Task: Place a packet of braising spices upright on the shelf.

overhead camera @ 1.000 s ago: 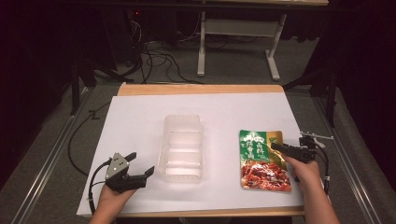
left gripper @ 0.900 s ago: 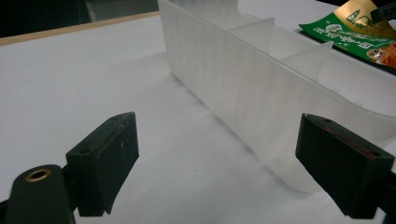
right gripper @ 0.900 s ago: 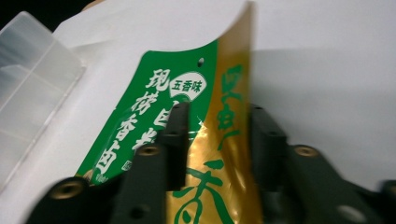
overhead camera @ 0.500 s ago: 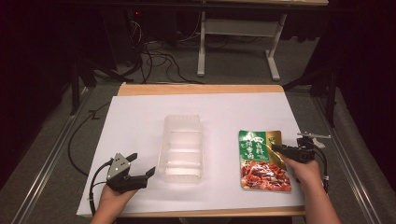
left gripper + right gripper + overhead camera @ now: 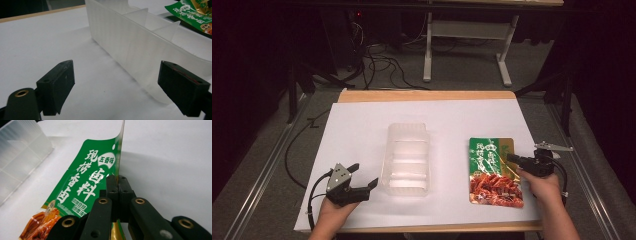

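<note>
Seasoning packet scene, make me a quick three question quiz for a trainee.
1. True or false: the right gripper is shut on the seasoning packet.
2. What stands between the two grippers on the table? A) a clear plastic tray B) a mug C) a book
3. Are the left gripper jaws open or shut?

Key: 1 true, pinching its edge. 2 A, the clear plastic tray. 3 open, nothing between them.
</note>
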